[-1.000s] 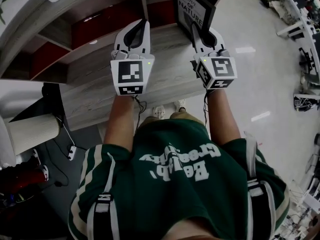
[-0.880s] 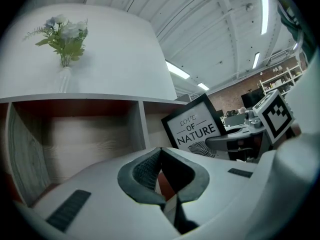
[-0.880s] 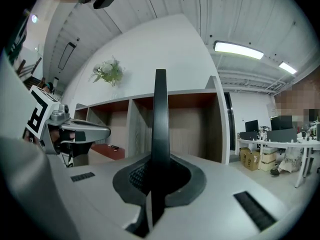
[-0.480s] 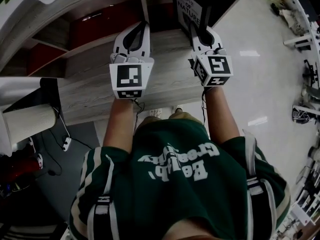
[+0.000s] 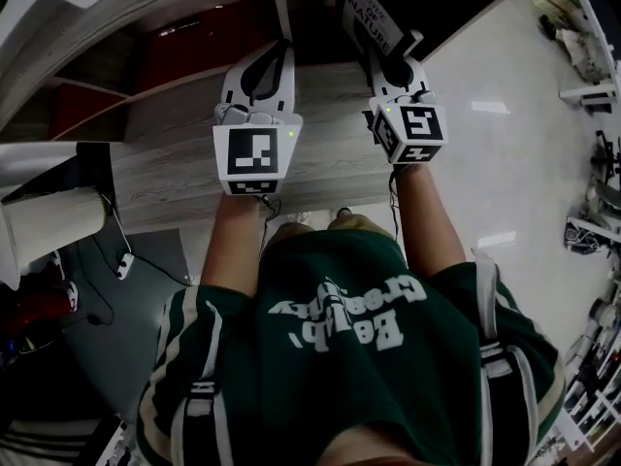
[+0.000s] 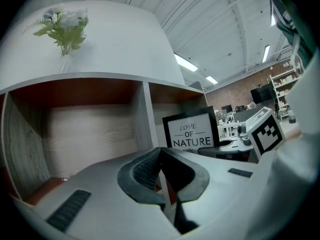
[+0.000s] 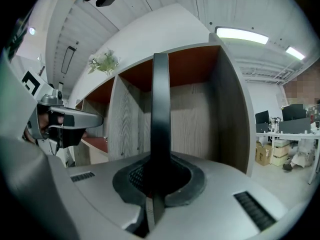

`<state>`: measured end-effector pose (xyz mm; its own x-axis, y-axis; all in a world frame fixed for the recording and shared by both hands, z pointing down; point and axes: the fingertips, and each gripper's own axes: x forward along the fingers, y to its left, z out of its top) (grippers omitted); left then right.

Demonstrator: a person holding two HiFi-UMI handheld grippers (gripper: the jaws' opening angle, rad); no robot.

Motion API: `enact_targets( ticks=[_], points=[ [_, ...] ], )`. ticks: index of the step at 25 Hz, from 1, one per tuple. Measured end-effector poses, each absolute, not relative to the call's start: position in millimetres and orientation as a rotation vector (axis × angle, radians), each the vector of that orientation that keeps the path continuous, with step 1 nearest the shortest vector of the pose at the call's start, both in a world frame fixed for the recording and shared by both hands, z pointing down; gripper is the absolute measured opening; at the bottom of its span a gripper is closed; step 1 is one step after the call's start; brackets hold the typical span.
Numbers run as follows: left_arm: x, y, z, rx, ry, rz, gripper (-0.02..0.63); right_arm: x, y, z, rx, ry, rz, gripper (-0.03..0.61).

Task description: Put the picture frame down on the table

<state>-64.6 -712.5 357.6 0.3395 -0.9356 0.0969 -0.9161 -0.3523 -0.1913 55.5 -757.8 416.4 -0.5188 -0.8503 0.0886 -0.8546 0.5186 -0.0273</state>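
The picture frame [image 5: 373, 16] is black with a white print reading LOVE OF NATURE. My right gripper [image 5: 390, 66] is shut on its lower edge and holds it upright above the wood-grain table top [image 5: 175, 178]. In the right gripper view the frame [image 7: 160, 104] shows edge-on, rising from between the jaws of my right gripper [image 7: 158, 178]. My left gripper [image 5: 271, 58] hovers beside it on the left, shut with nothing in it. From the left gripper view, the frame's face [image 6: 190, 133] appears to the right of the closed left gripper [image 6: 161, 158].
A shelf unit with red-backed compartments [image 5: 209, 37] stands directly ahead, its wood-grain dividers [image 7: 227, 109] close behind the frame. A small plant [image 6: 64, 26] sits on its white top. A white roll [image 5: 53, 223] and cables lie at lower left. Pale floor [image 5: 505, 163] spreads right.
Both grippers have edged slightly forward toward the shelf unit. The right one still holds the frame, which now leans a little more.
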Motion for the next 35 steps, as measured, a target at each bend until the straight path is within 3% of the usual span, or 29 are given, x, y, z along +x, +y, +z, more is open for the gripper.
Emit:
enact_targets(
  ticks=[18,19,21,27,35],
  points=[
    [-67,-726,358,-2.468,1.753,-0.275,0.02,41,-781,413,1.449,-2.716,0.052,0.042],
    [-67,-726,357,-2.471,1.751,-0.276,0.02,41,-781,412,1.447,-2.718,0.051,0.051],
    [-67,-726,357,-2.474,1.749,-0.277,0.02,41,-781,411,1.439,-2.721,0.05,0.151],
    [-68,-725,359,-2.478,1.748,-0.277,0.02,44,-777,412,1.46,-2.706,0.048,0.196],
    [-68,-718,354,-2.483,1.75,-0.249,0.02,57,-764,402,1.518,-2.72,0.058,0.206]
  ],
)
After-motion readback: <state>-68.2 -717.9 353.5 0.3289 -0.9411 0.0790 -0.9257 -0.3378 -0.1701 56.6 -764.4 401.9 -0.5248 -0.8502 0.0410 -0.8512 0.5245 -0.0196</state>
